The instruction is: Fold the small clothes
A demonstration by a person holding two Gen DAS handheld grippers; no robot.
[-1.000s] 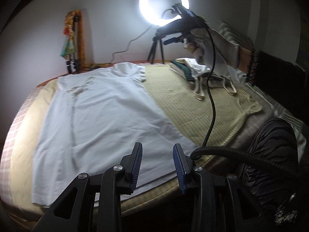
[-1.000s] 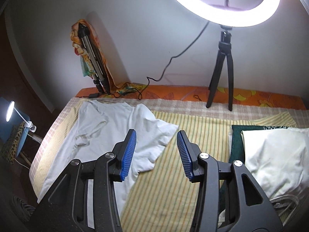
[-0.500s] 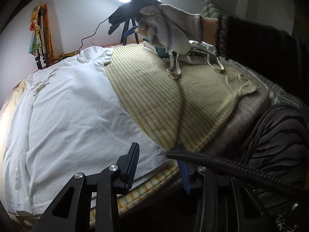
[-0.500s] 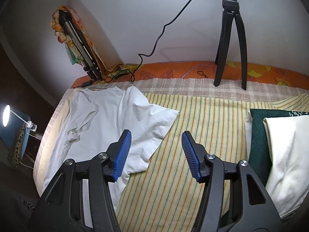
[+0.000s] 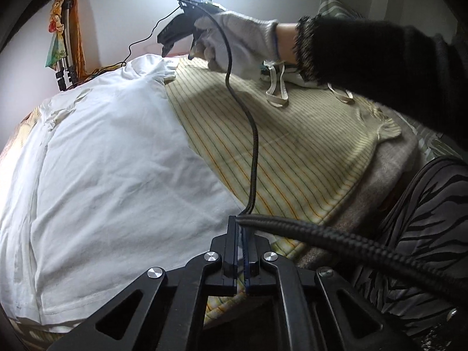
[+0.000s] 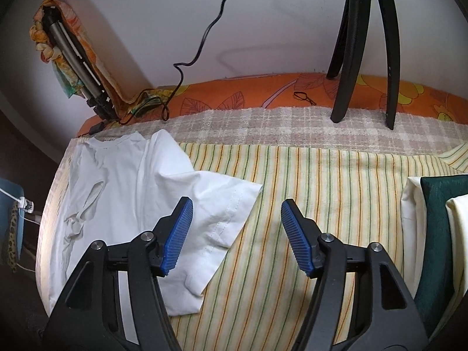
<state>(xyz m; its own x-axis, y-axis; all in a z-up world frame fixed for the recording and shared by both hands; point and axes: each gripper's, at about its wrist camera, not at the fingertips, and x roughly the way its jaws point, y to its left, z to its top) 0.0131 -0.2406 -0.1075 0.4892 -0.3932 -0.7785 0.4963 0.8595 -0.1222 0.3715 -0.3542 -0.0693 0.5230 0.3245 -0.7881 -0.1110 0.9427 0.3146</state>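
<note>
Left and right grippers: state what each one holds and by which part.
The left gripper is shut at the near hem corner of the white T-shirt; whether cloth is pinched cannot be told. The right gripper is open above the sleeve, holding nothing.

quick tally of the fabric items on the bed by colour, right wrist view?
White: 1, the T-shirt spread flat at left
Dark green: 1, a folded piece in the stack at the right edge
Cream/off-white: 2, folded pieces and in that same stack
Total: 4, though the stack is cut off by the frame, so it may hold more.
</note>
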